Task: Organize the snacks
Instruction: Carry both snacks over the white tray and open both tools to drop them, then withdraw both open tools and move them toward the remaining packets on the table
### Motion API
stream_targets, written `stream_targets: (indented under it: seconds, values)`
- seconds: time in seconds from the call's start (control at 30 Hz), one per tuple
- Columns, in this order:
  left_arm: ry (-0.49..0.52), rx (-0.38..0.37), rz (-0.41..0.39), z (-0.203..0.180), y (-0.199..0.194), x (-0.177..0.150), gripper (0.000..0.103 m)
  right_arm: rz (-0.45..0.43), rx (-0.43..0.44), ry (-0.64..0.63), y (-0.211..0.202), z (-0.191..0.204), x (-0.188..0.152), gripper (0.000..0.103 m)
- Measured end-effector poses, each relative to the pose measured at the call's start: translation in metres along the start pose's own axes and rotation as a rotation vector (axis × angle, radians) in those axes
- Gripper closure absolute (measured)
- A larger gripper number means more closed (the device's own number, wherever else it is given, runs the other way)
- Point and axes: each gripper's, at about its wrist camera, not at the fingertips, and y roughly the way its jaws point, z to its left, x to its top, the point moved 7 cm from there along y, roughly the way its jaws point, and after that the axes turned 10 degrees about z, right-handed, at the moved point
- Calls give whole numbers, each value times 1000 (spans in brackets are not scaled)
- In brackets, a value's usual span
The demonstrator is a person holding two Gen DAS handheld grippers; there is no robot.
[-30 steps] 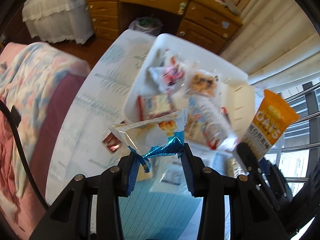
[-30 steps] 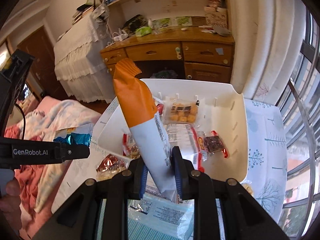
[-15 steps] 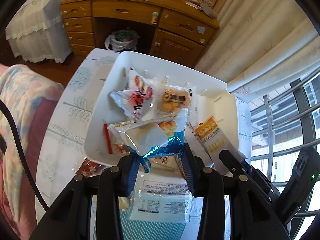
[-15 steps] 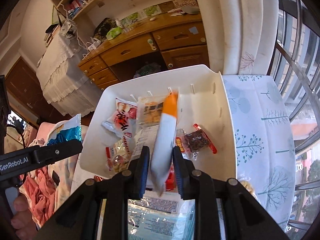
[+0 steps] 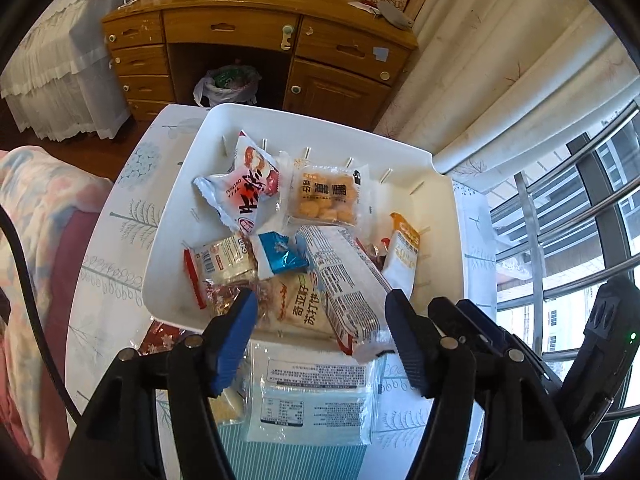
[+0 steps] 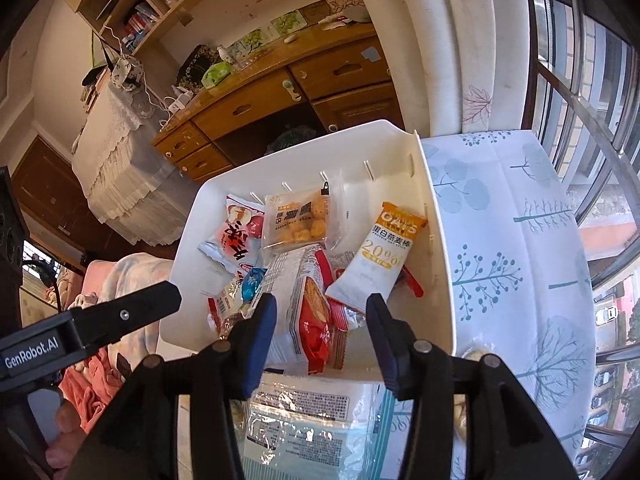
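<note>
A white bin (image 5: 168, 216) (image 6: 438, 264) on the table holds several snack packets. The blue-and-white packet (image 5: 280, 256) lies among them in the middle, free of my left gripper (image 5: 320, 320), whose jaws are opening with nothing between them, over the bin's near rim. The orange-and-white oat bar (image 6: 380, 252) (image 5: 402, 256) lies at the bin's right side. My right gripper (image 6: 320, 320) hovers just before it with its jaws opening and nothing pressed between the pads. A clear packet with a printed label (image 5: 312, 396) (image 6: 304, 420) lies on the table below both grippers.
A small red wrapped snack (image 5: 160, 336) lies on the tree-print tablecloth (image 6: 520, 240) by the bin's near left corner. A wooden desk (image 5: 256, 32) stands beyond the table, a bed with a pink blanket (image 5: 36, 216) at left, window bars (image 5: 560, 240) at right.
Both grippers let go of their packets: the blue-and-white one and the oat bar now lie in the bin. Both pairs of jaws spread wider and moved in over the bin's near rim.
</note>
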Motion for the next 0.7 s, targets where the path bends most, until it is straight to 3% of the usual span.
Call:
stream_targets:
  seconds: [0.3,0.7]
  values:
    - [-4,14,9,2,-22,-32,38,-45,-3,0,-32,0,-13,55]
    - [-58,2,58,20,-35,-97,38,-71,-47,-3,-66,-14,-55,52]
